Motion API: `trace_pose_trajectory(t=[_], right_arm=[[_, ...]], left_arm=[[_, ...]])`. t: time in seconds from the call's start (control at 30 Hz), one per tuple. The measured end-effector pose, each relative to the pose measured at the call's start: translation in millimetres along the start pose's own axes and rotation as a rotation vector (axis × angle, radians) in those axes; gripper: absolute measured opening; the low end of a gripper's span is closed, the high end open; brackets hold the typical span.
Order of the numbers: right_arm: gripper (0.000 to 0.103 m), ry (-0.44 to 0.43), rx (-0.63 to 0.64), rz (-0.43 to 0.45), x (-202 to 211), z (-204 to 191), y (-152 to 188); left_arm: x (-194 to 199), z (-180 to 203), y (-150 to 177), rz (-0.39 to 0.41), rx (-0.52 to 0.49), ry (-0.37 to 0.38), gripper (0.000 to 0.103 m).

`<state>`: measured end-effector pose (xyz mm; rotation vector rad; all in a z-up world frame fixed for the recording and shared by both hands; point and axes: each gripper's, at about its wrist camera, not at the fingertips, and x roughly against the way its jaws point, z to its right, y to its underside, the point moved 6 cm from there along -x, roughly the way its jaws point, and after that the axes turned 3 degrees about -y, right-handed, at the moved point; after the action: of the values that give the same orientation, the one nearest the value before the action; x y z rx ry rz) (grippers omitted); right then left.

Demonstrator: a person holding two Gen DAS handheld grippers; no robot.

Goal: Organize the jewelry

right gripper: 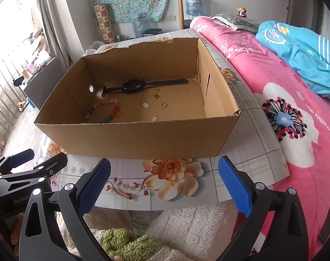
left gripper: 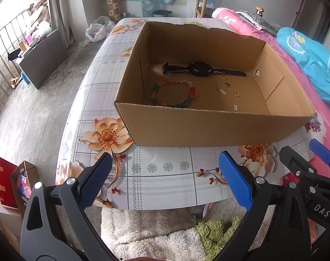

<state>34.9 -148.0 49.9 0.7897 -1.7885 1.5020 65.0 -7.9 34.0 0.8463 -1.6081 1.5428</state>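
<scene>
Both sets of jaws stand apart, empty, over the tabletop (left gripper: 160, 174) edge. Ahead of your left gripper (left gripper: 165, 180): the box (left gripper: 208, 128) with bead bracelet (left gripper: 173, 94), watch (left gripper: 199, 69), rings. Ahead of your right gripper (right gripper: 163, 186), the tiny charms could slip from wide pads.

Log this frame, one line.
left gripper open, empty | right gripper open, empty | both short of box | watch, bracelet inside
</scene>
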Motion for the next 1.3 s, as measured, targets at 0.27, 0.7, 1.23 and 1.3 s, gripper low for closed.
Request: trace_pose_trajectory(t=[0.27, 0.7, 1.23, 1.3], right_arm=[[0.096, -0.001, 0.000, -0.003, -1.0, 0.6, -0.5], [0.096, -0.005, 0.001, -0.005, -2.2, 0.3, -0.7], [0.096, -0.008, -0.026, -0.010, -1.6, 10.1, -13.1], [0.096, -0.011, -0.031, -0.015, -2.2, 11.4, -14.2]], left_arm=[[-0.9, -0.1, 0.4, -0.002, 0.002, -0.003, 0.095], [-2.5, -0.4, -0.1, -0.002, 0.007, -0.010, 0.095], [-3.4, 7.3, -5.7, -0.028, 0.010, 0.000, 0.095], [-3.1, 9.6, -7.3, -0.028, 0.009, 0.002, 0.095]])
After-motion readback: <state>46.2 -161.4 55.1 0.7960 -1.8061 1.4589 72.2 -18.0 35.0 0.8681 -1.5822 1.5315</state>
